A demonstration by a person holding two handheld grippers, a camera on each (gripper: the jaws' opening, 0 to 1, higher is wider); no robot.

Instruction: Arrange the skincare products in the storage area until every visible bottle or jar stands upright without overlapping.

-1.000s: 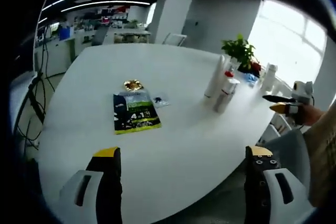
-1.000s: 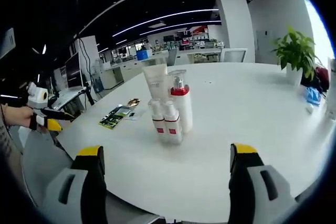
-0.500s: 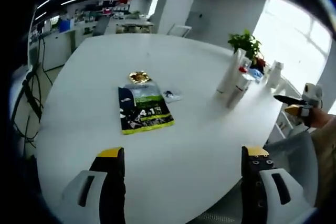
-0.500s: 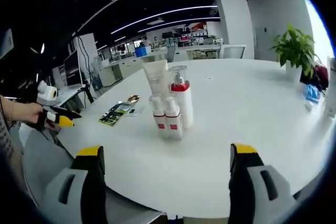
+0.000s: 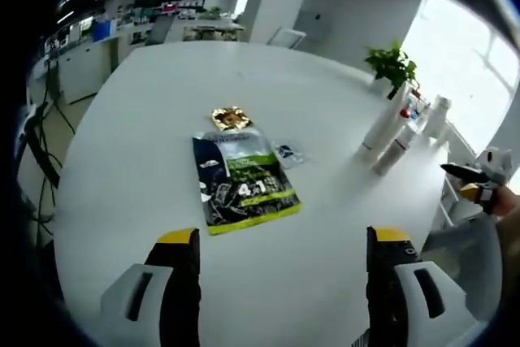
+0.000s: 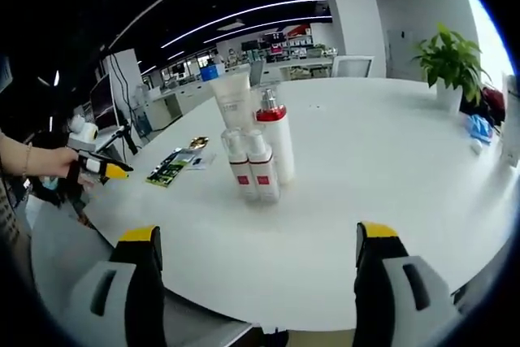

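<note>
Several white skincare bottles [image 6: 256, 160] stand upright in a tight cluster on the white round table [image 6: 382, 201]: a tall tube [image 6: 233, 103], a red-collared pump bottle [image 6: 275, 142] and two small red-labelled bottles in front. My right gripper [image 6: 256, 270] is open, well short of them. In the left gripper view the same cluster [image 5: 388, 132] stands at the far right. A dark green sachet [image 5: 245, 180] lies flat ahead of my open left gripper [image 5: 280, 278], with a gold lid-like item [image 5: 230, 117] and a small packet [image 5: 288, 154] beyond it.
A potted plant [image 6: 449, 67] and a blue item [image 6: 479, 127] sit near the table's far edge. Another white bottle [image 5: 439, 115] stands beside the plant. The other gripper [image 6: 101, 168] shows at the left, held by a hand. Office desks fill the background.
The left gripper has moved forward over the table, so the green sachet looks closer and larger. The right gripper view has shifted only slightly; the bottles stand as before.
</note>
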